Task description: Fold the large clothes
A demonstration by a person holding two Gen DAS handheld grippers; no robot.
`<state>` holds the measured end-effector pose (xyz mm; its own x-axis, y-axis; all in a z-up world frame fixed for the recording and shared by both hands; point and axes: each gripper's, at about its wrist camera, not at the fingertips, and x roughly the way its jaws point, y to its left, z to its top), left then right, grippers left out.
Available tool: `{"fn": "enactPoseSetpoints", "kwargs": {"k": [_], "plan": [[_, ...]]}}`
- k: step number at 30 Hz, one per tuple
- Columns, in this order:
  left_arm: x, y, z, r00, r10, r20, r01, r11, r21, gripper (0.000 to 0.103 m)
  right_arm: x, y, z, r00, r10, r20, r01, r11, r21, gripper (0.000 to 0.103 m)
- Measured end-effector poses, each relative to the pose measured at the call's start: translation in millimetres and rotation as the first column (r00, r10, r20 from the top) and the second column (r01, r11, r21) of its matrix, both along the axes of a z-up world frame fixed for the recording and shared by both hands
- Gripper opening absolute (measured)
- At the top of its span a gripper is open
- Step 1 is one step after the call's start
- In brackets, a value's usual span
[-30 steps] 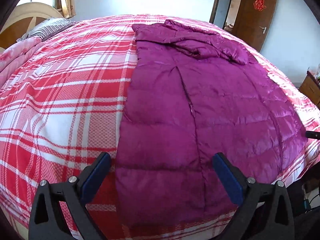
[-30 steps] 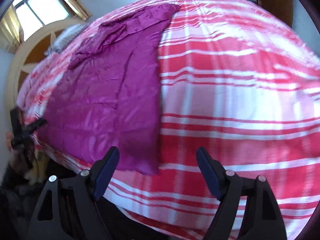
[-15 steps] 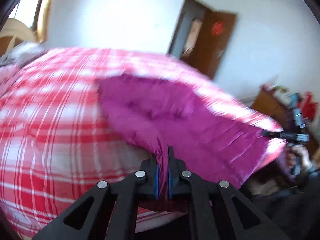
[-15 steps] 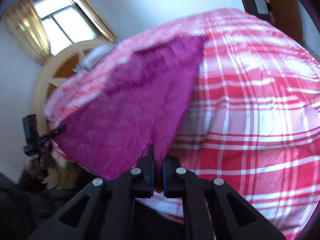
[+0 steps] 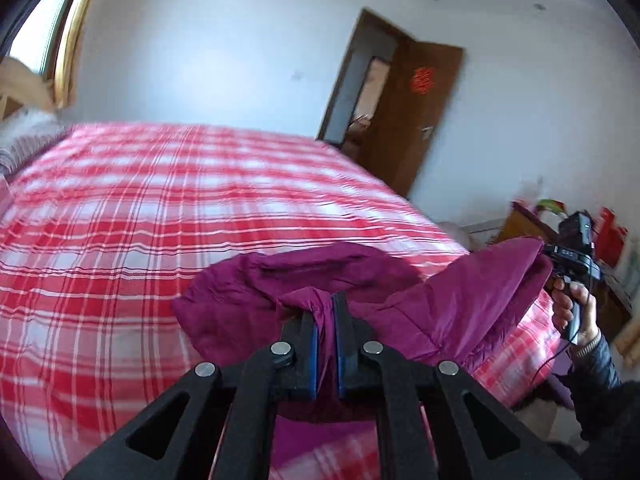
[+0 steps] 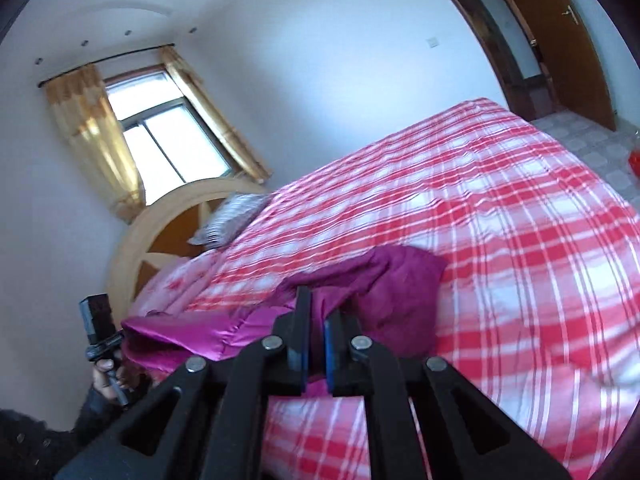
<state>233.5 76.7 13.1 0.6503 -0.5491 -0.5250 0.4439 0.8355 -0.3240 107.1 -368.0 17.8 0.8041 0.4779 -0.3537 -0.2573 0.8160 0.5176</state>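
Pinching the purple down coat [image 5: 460,300] hem, left gripper [image 5: 324,320] and right gripper [image 6: 316,332] hold it raised at lower centre (fold begun, unfinished)

Magenta coat [image 5: 460,304]; red-and-white plaid bed [image 5: 180,220]; black grippers [image 5: 325,312] with blue pads [image 5: 314,354]; brown door [image 5: 416,120]; gold curtains [image 6: 92,128].

Glossy magenta padded coat [image 5: 460,308], matt woven plaid bedcover [image 5: 200,220], dark varnished wood door [image 5: 424,112]

A home bedroom is shown: a bed [image 6: 520,208] covered in red plaid, a pillow [image 6: 230,218], a curtained window [image 6: 168,136], a wooden door [image 5: 416,116].
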Motion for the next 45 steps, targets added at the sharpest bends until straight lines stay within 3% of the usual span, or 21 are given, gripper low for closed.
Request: {"fn": "enactPoseSetpoints", "kwargs": {"k": [2,6,11,13,16,18,19,20,21,23,27,30,32,34,36,37,39,40,41,45], "plan": [[33,3,-14,0.998,0.016,-0.058,-0.018,1.0,-0.021,0.006,50,2,-6,0.999,-0.023,-0.033,0.023,1.0,0.01,0.008],[99,2,-48,0.988,0.075,-0.137,-0.075,0.997,0.002,0.006,110,-9,-17,0.994,-0.059,-0.09,0.062,0.998,0.025,0.008],[139,3,-88,0.953,0.138,-0.269,-0.128,0.99,0.052,0.009,179,-16,-60,0.973,-0.086,-0.212,0.091,0.996,0.012,0.008],[139,9,-92,0.95,0.129,-0.283,-0.124,0.992,0.038,0.012,192,-17,-76,0.963,-0.077,-0.259,0.086,0.996,0.024,0.008],[133,26,-94,0.958,0.117,-0.262,-0.112,0.993,0.033,0.016,201,-16,-92,0.952,-0.088,-0.294,0.089,0.996,-0.009,0.008],[131,37,-89,0.962,0.152,-0.228,-0.14,0.988,0.068,0.019,205,-18,-100,0.947,-0.09,-0.309,0.091,0.996,-0.012,0.008],[129,42,-82,0.956,0.23,-0.181,-0.208,0.969,0.134,0.025,207,-19,-103,0.945,-0.093,-0.314,0.094,0.995,-0.012,0.008],[128,48,-76,0.944,0.303,-0.129,-0.276,0.942,0.193,0.042,208,-19,-104,0.943,-0.102,-0.317,0.102,0.995,-0.018,0.008],[126,53,-69,0.934,0.347,-0.081,-0.325,0.923,0.207,0.058,214,-19,-106,0.941,-0.108,-0.322,0.108,0.994,-0.019,0.008],[118,52,-55,0.926,0.378,-0.016,-0.371,0.915,0.156,0.069,220,-17,-108,0.937,-0.113,-0.331,0.111,0.993,-0.025,0.008],[104,-6,-36,0.95,0.3,0.088,-0.31,0.937,0.161,0.077,237,-3,-109,0.934,-0.129,-0.333,0.11,0.991,-0.075,0.01],[97,-66,-50,0.98,0.181,0.084,-0.195,0.96,0.201,0.082,247,9,-108,0.934,-0.159,-0.321,0.119,0.983,-0.139,0.01],[102,-93,-66,0.985,0.146,0.087,-0.166,0.942,0.293,0.082,251,14,-110,0.929,-0.183,-0.321,0.136,0.977,-0.163,0.01],[118,-113,-91,0.982,0.168,0.084,-0.188,0.885,0.426,0.082,255,15,-113,0.922,-0.203,-0.329,0.153,0.973,-0.171,0.011],[132,-117,-113,0.972,0.225,0.073,-0.231,0.838,0.494,0.082,252,14,-114,0.908,-0.237,-0.346,0.186,0.967,-0.173,0.017],[138,-114,-122,0.969,0.243,0.036,-0.23,0.844,0.484,0.082,249,15,-112,0.903,-0.254,-0.346,0.201,0.963,-0.18,0.021],[143,-106,-133,0.962,0.272,-0.004,-0.24,0.856,0.458,0.082,239,22,-100,0.902,-0.303,-0.308,0.238,0.943,-0.233,0.063],[144,-103,-136,0.96,0.281,-0.011,-0.247,0.86,0.446,0.082,231,28,-91,0.906,-0.331,-0.263,0.261,0.928,-0.267,0.072],[142,-101,-137,0.959,0.283,-0.013,-0.249,0.864,0.439,0.082,221,36,-79,0.918,-0.343,-0.199,0.279,0.916,-0.289,0.078],[143,-104,-138,0.954,0.299,-0.012,-0.261,0.852,0.454,0.082,207,81,-52,0.958,-0.267,-0.105,0.223,0.924,-0.312,0.078]]}}
